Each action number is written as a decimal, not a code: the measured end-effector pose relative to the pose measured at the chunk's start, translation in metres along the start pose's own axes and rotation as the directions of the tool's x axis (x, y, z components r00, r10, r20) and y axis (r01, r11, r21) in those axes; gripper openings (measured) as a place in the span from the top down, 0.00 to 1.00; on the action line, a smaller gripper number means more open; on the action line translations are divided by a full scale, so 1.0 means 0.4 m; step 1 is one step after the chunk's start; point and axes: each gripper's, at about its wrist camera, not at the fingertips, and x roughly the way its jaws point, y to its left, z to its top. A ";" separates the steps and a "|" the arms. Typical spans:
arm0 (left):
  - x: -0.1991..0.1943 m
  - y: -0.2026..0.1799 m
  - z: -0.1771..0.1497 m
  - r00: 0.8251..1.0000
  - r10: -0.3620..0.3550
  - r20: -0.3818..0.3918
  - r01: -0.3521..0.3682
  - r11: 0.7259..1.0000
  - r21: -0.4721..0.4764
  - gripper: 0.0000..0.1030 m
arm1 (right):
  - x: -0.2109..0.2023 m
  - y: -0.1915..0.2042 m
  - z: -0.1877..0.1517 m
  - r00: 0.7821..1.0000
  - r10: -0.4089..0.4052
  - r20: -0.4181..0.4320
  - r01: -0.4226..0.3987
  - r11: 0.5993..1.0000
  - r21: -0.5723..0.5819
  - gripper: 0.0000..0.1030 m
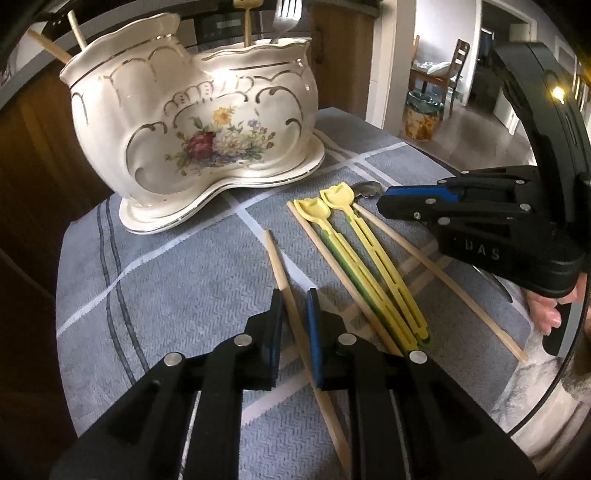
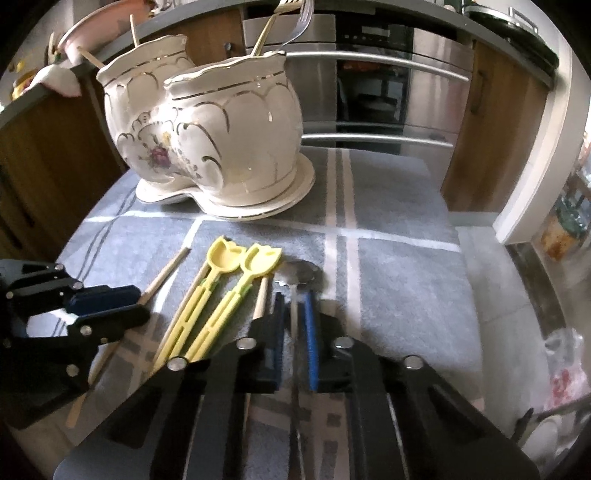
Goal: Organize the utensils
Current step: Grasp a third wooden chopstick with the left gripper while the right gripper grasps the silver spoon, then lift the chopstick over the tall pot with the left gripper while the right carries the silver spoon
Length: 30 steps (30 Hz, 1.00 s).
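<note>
Both grippers are down on the grey checked cloth (image 1: 155, 280) at once, each on its own utensil, which reads as a two-handed pickup. Left gripper (image 1: 295, 317): jaws pressed in on a wooden chopstick (image 1: 280, 266), pinching it part-way along the shaft, probably so that it lifts without tipping. That chopstick's long axis runs away from the gripper; its thin tip points ahead and a little left, toward the floral ceramic holder (image 1: 192, 122), and the thick end trails back under the fingers. Right gripper (image 2: 293, 325): jaws closed on the thin handle of a metal spoon (image 2: 301, 275); the bowl lies just ahead of the fingertips, the handle running straight back between the pads, so the spoon points along the gripper's own line. Between the two grippers lie two yellow tulip-shaped spoons (image 1: 332, 206), side by side, heads pointing away, with two more loose chopsticks flanking them. The holder stands well ahead of both grippers on its matching saucer; it already holds chopsticks in one compartment and a fork (image 2: 299, 22) in the other, so sorting by type seems intended.
</note>
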 end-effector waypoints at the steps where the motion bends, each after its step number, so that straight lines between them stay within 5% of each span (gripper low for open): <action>1: 0.001 0.000 0.001 1.000 0.000 0.001 0.000 1.000 0.003 0.91 | 0.000 0.000 0.001 1.000 0.000 0.001 0.000 1.000 0.001 0.96; 13: -0.055 0.030 0.009 0.996 -0.046 0.077 0.048 0.999 -0.022 0.94 | -0.100 -0.013 -0.001 0.986 0.031 0.161 -0.034 0.999 0.016 0.96; 24: -0.144 0.044 0.029 0.970 -0.059 0.235 0.065 0.998 -0.020 0.94 | -0.211 0.006 -0.003 0.927 0.047 0.373 -0.034 0.999 -0.040 0.96; 30: -0.205 0.045 0.036 0.937 -0.047 0.347 0.053 0.999 -0.007 0.94 | -0.266 0.020 -0.009 0.882 0.058 0.467 -0.035 0.998 -0.060 0.96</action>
